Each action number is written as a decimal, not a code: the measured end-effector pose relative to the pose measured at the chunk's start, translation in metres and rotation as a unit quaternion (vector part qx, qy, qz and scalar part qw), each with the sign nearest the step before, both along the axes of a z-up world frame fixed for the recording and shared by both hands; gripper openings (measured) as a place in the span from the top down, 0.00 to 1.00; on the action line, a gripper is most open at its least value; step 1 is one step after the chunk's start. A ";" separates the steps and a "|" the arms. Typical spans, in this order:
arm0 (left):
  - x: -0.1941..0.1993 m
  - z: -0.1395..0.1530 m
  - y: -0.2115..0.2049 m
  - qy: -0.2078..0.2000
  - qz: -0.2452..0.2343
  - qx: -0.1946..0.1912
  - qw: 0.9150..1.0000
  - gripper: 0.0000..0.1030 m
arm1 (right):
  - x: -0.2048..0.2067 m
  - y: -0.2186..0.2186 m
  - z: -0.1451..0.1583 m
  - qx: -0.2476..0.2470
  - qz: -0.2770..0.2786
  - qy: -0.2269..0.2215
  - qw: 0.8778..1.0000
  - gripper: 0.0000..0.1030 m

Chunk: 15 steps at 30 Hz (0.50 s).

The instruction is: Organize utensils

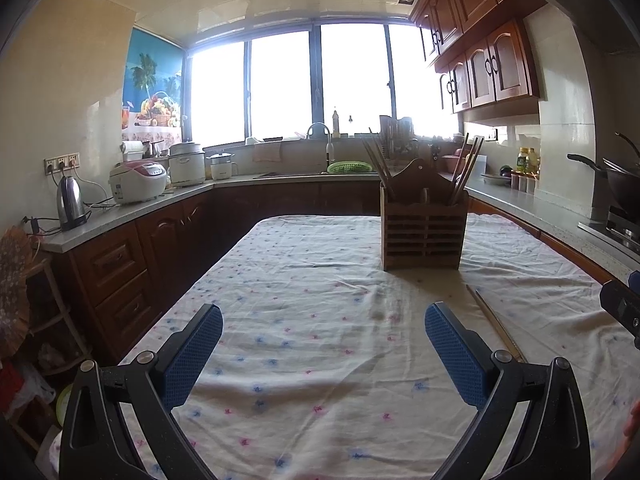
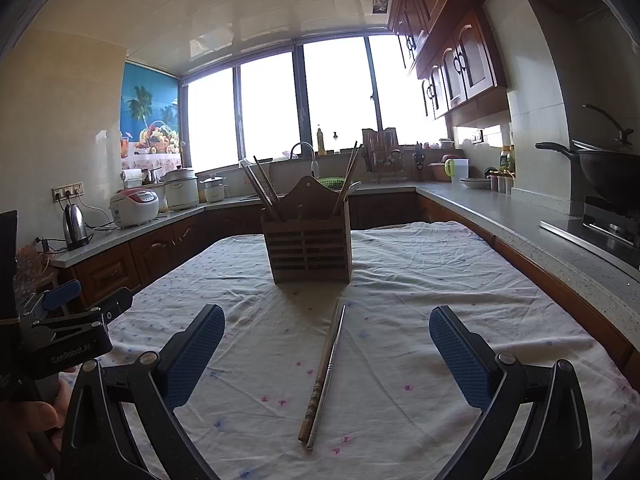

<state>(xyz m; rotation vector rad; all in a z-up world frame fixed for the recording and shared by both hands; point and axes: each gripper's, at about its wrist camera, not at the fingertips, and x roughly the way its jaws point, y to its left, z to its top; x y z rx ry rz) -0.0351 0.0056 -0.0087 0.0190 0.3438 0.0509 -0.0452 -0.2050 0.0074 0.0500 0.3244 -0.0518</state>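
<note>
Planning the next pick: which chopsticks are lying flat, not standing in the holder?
The pair on the tablecloth, before the wooden holder; the rest stand upright inside.

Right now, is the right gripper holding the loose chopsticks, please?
No, the right gripper is open and the chopsticks lie on the tablecloth between its fingers.

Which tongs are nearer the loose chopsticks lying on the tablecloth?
Right. The right tongs sit open directly over the chopsticks, which lie between their fingers. The left tongs, also open, are off to the side, with the chopsticks beyond their right finger.
</note>
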 end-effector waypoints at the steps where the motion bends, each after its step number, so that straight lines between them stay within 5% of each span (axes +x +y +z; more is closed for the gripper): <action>1: 0.000 0.000 0.000 0.001 -0.001 0.000 1.000 0.01 | 0.000 0.000 0.000 0.001 0.000 -0.001 1.000 0.00; 15: -0.003 0.000 -0.003 0.002 0.002 0.001 1.000 0.01 | 0.000 0.000 0.002 0.003 0.001 -0.001 1.000 0.00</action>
